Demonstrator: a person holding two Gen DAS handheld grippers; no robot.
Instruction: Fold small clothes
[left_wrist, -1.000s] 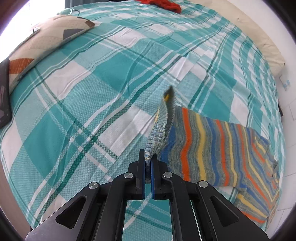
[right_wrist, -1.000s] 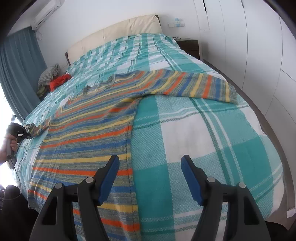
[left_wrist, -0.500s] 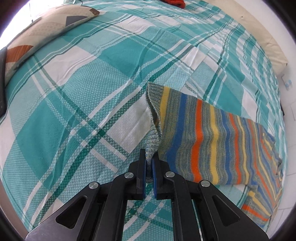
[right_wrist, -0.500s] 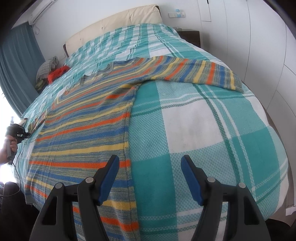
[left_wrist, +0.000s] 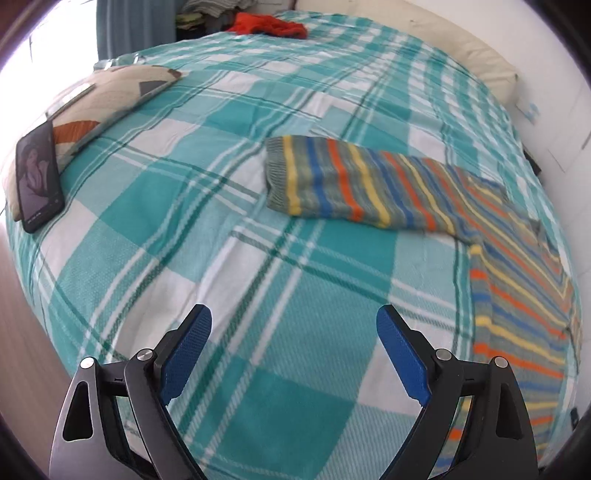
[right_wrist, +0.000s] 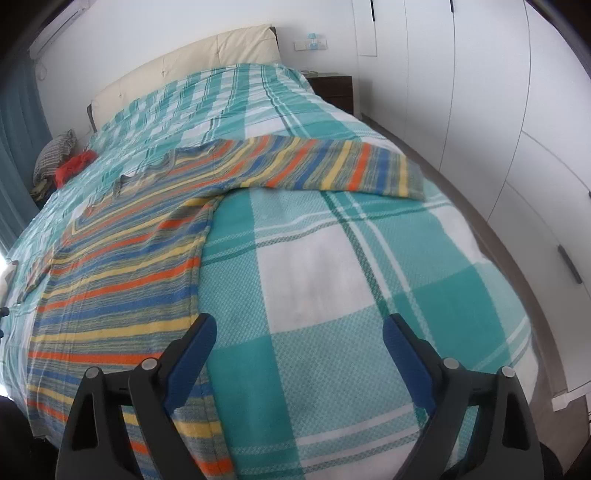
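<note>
**Both grippers wide over the bed, striped sweater lying free**

The left gripper (left_wrist: 293, 345) hangs above the teal-and-white plaid bedspread (left_wrist: 207, 206) with its jaws opening; only bare blanket shows between the blue pads, and nothing is held. Ahead of it and to its right lies the striped sweater (left_wrist: 369, 188), one sleeve stretched flat across the cover with its cuff end nearest the gripper's centre line, the body running down the right side past the right finger. Far off to the left of this gripper a phone (left_wrist: 38, 177) leans on a patterned cushion (left_wrist: 110, 92); a red garment (left_wrist: 269, 26) sits at the far end of the bed.

The right gripper (right_wrist: 299, 343) is likewise opening, with nothing pressed between its pads. In its view the sweater's body (right_wrist: 122, 266) spreads out ahead and to the left, its edge running under the left finger, while the other sleeve (right_wrist: 332, 166) reaches across in front to the right. Plain bedspread fills the gap between the fingers. Beyond stand a cream headboard (right_wrist: 192, 62) and white wardrobe doors (right_wrist: 498, 110).
</note>
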